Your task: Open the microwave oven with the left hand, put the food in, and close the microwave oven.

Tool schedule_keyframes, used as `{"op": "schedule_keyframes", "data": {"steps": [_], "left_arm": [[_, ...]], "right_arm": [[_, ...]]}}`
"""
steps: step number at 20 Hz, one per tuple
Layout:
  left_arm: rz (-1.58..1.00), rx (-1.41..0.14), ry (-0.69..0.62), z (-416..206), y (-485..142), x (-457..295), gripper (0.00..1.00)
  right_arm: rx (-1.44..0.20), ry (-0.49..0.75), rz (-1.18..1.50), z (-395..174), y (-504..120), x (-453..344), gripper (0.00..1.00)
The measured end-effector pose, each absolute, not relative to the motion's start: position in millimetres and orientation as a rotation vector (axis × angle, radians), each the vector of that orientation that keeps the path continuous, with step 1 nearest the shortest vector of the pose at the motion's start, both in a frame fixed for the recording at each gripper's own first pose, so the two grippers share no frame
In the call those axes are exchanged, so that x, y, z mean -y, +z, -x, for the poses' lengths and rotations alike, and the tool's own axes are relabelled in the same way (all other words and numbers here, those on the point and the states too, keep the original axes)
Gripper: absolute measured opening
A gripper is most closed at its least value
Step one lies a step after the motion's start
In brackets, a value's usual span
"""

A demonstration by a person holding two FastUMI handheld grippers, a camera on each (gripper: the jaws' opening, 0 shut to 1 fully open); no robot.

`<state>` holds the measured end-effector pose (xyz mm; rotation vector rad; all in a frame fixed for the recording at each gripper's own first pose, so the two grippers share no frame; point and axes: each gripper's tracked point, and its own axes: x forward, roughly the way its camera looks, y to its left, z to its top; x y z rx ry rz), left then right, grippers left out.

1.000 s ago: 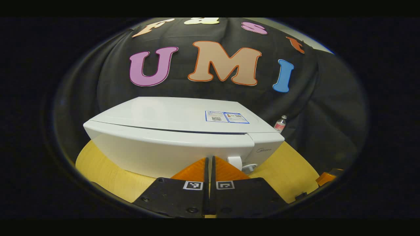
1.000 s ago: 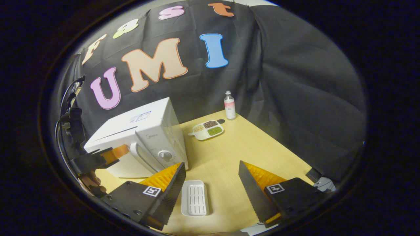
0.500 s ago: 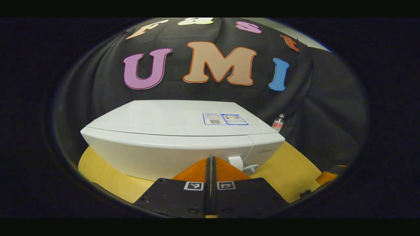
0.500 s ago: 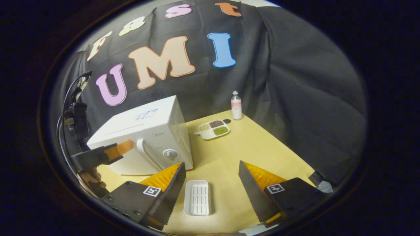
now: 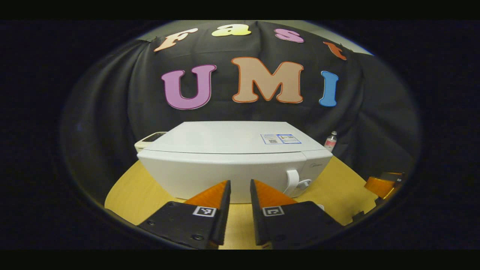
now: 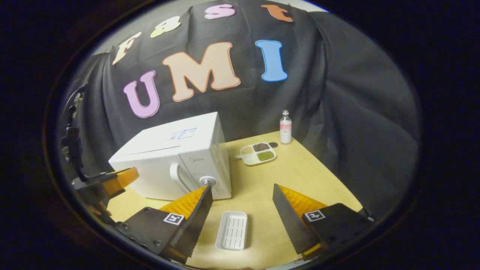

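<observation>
Microwave (image 6: 176, 161) door shut, ridged tray (image 6: 232, 235), divided dish (image 6: 258, 153) and bottle (image 6: 285, 127) nearby; both grippers' fingers apart, empty.

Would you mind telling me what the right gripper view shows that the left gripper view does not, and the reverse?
The right gripper view alone has the divided dish of food and the empty white tray between the open right hand-held gripper. The left gripper view alone has a pale device behind the microwave, beyond the left hand-held gripper. Both share the closed microwave, its handle, the small bottle and the wooden table.
</observation>
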<state>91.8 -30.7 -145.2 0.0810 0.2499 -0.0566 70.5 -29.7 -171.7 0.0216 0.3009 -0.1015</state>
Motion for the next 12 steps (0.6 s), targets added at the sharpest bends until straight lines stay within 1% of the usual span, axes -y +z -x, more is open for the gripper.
{"op": "schedule_keyframes", "data": {"steps": [1, 2, 3, 4, 7, 9, 10, 12], "left_arm": [[-0.085, -0.238, -0.035, -82.7, -140.1, 21.3, 0.45], [-0.085, -0.237, -0.014, -71.9, -136.4, 13.0, 0.75], [-0.081, -0.233, 0.008, -61.6, -131.0, 5.0, 0.91], [-0.073, -0.214, 0.036, -53.0, -120.7, -3.4, 0.99], [-0.069, -0.139, 0.117, -31.0, -86.2, -25.8, 1.0], [-0.051, -0.093, 0.151, -20.9, -66.9, -31.7, 0.98], [-0.032, -0.064, 0.17, -16.8, -55.9, -34.9, 0.97], [-0.006, -0.018, 0.2, -6.8, -40.9, -39.4, 0.97]], "right_arm": [[-0.288, -0.088, -0.013, -74.2, -163.9, 28.0, 1.0], [-0.278, -0.078, -0.004, -76.9, -156.8, 26.0, 1.0], [-0.26, -0.061, 0.012, -80.3, -147.1, 23.3, 1.0], [-0.235, -0.047, 0.034, -84.4, -135.7, 20.4, 1.0], [-0.16, 0.011, 0.074, -93.2, -99.9, 4.8, 1.0], [-0.115, 0.063, 0.082, -97.6, -80.4, -10.7, 0.99], [-0.097, 0.089, 0.088, -99.3, -72.4, -18.3, 0.92], [-0.072, 0.134, 0.106, -102.6, -61.7, -29.3, 0.92]]}}
